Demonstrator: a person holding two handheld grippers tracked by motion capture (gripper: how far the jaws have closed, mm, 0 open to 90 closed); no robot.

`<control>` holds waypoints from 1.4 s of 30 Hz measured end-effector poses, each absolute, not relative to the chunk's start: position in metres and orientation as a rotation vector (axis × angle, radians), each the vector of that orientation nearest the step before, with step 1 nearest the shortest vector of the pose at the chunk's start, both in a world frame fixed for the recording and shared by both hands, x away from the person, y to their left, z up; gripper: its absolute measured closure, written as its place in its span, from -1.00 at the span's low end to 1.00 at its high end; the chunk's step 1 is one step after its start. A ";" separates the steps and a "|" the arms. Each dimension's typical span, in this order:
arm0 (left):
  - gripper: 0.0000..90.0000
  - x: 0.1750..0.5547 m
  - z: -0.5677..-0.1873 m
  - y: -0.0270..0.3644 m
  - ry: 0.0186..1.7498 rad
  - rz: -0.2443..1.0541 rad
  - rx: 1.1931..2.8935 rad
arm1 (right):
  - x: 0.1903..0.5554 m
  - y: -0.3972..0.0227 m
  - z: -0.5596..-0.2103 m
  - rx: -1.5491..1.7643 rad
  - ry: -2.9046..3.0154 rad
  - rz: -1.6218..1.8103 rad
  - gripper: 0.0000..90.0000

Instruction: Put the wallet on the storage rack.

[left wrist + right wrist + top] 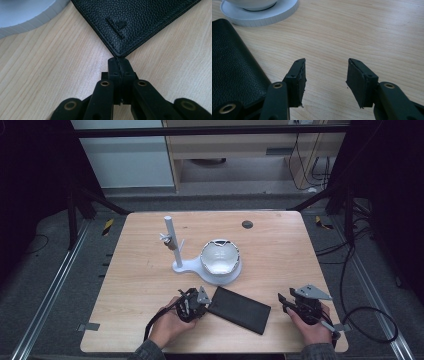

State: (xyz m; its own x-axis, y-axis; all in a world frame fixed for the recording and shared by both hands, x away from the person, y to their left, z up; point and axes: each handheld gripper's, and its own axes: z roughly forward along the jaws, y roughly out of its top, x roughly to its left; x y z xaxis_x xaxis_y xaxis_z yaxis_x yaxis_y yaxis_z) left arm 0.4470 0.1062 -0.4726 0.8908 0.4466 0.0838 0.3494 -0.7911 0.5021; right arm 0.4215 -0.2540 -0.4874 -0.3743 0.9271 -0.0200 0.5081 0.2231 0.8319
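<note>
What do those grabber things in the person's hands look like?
Both are black. The left gripper has link arms with brass-coloured rivets and a black cable. The right gripper has flat jaws and a grey three-cornered plate on top. The sleeves look grey.

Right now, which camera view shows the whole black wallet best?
The high view: the black wallet lies there complete, flat on the table between both grippers. The left gripper view gives just one corner with its embossed mark; the right gripper view shows part of one side.
</note>
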 end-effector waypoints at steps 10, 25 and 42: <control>0.97 0.448 -0.471 0.109 0.594 0.261 2.470 | 0.416 -0.242 -0.485 1.262 2.023 1.156 -0.12; 0.92 0.454 -0.470 0.111 0.634 0.210 2.348 | 0.400 -0.182 -0.452 1.080 2.218 1.186 -0.70; 0.91 0.456 -0.462 0.112 0.654 0.227 2.315 | 0.400 -0.142 -0.444 0.928 2.387 1.075 -0.72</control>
State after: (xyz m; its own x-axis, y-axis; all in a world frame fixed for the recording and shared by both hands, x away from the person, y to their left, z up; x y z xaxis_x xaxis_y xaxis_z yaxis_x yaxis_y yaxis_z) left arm 0.4559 0.1121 -0.4622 0.8564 0.5158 -0.0224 0.3911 -0.6199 0.6803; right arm 0.3998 -0.1421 -0.4441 -0.7188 0.6930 -0.0557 0.4175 0.4943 0.7625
